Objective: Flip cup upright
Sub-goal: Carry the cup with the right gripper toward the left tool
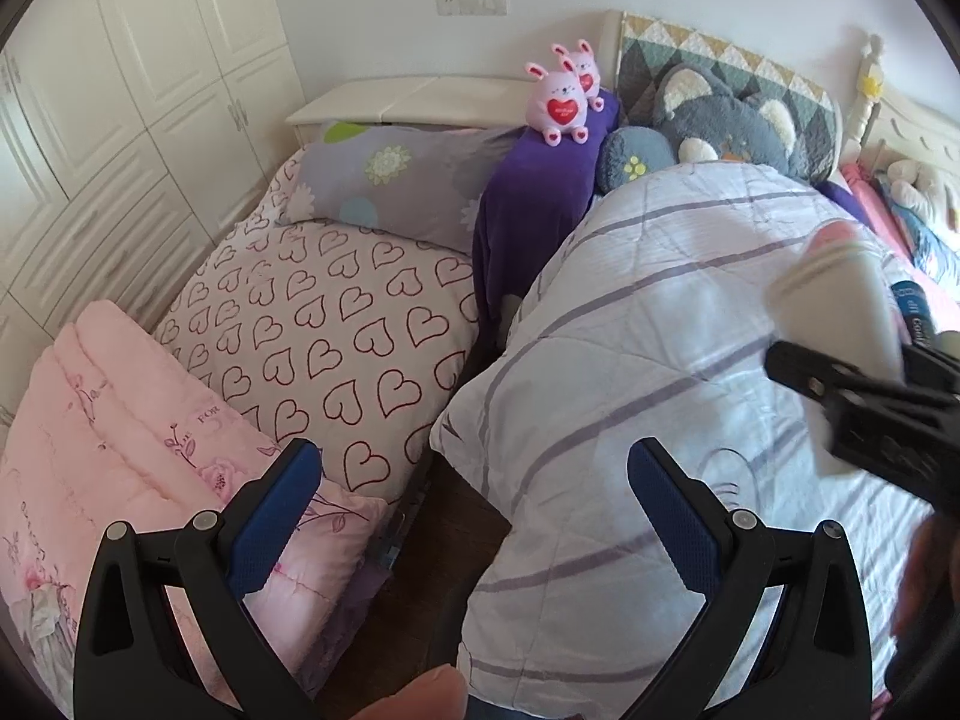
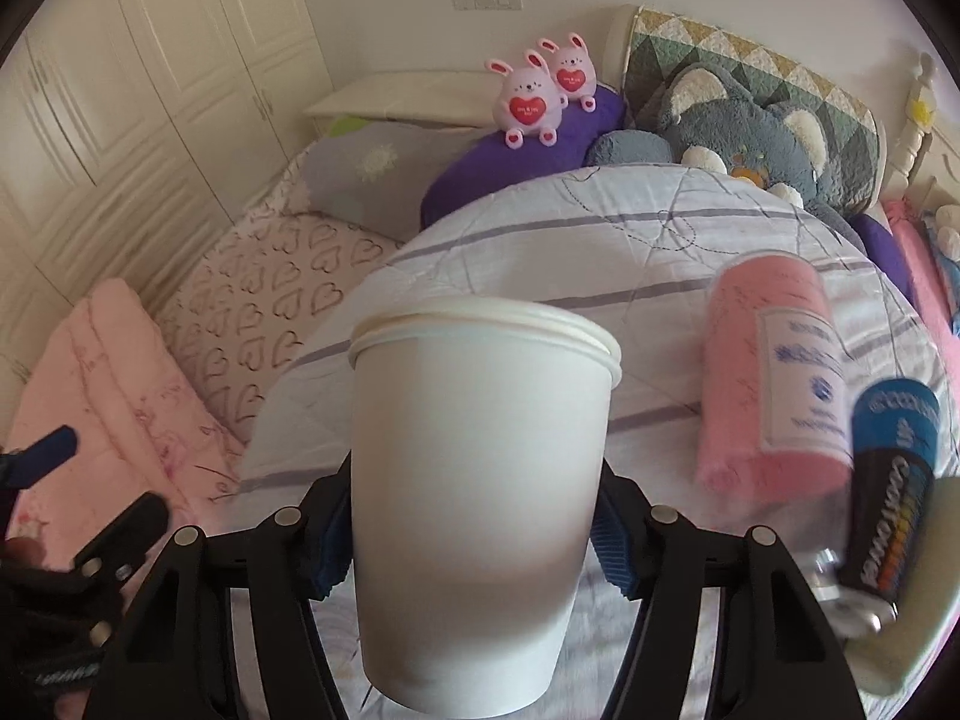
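Observation:
A white paper cup (image 2: 480, 480) fills the middle of the right wrist view. My right gripper (image 2: 471, 531) is shut on its sides, with the rim pointing away and up, above a white quilt with lilac stripes (image 2: 600, 228). In the left wrist view the cup (image 1: 840, 306) shows blurred at the right, held by the right gripper (image 1: 864, 396) over the same quilt (image 1: 630, 330). My left gripper (image 1: 474, 504) is open and empty, over the gap between the beds.
A rolled pink towel (image 2: 768, 372) and a dark blue can (image 2: 894, 480) lie on the quilt to the right. A heart-print bed (image 1: 336, 324), a folded pink quilt (image 1: 120, 438), two plush bunnies (image 1: 561, 99) and pillows lie to the left and behind. White wardrobes (image 1: 120, 90) stand at the left.

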`<state>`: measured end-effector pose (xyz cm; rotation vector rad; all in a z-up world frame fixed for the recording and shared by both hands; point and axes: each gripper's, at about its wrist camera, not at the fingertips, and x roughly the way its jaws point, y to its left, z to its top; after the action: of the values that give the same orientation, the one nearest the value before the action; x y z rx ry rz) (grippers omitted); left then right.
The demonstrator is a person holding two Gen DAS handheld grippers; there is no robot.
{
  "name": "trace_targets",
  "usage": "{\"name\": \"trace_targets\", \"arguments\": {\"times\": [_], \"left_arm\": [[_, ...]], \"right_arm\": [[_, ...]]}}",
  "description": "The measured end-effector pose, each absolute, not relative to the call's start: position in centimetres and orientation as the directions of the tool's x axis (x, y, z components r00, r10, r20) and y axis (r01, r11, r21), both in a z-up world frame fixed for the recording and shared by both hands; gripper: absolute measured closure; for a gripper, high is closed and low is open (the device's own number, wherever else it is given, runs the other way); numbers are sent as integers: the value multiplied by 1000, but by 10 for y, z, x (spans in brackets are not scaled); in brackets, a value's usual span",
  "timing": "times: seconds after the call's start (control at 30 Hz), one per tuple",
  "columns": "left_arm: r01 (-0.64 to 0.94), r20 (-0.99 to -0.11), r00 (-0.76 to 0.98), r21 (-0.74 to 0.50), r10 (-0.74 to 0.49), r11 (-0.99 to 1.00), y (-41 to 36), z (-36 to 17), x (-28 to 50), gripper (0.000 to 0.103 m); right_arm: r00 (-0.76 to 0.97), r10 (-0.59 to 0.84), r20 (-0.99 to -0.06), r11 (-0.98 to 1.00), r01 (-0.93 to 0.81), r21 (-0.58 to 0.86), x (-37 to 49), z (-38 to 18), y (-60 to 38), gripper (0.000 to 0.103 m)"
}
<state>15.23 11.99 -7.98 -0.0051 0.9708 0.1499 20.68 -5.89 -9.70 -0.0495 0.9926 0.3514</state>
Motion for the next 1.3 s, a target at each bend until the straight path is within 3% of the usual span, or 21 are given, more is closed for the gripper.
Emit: {"name": "trace_targets", "arguments": {"times": [0.23,0.67,0.73,0.77,1.07,1.3], "left_arm": [[-63,-804,587,71,94,996,89,-67,120,0],[80,-792,608,115,43,990,16,-52,57,0],[83,-789,613,121,45,989,13,-49,49,0],[82,-786,616,126,49,989,11,-48,46,0],[94,-777,628,143,53,985,-3,-40,29,0],[125,-773,634,142,31,982,-25,-34,16,0]], "right_arm": [[520,259,-814,958,-243,149,130,-76,-108,38],[503,182,-845,982,-44,186,75,-134,-165,37],[511,190,-838,980,-43,196,73,-135,-165,30],[516,198,-833,978,-47,203,72,-133,-165,17],[552,228,-802,970,-63,233,40,-123,-185,17],[634,287,-718,945,-64,320,-2,-93,-213,17]]}}
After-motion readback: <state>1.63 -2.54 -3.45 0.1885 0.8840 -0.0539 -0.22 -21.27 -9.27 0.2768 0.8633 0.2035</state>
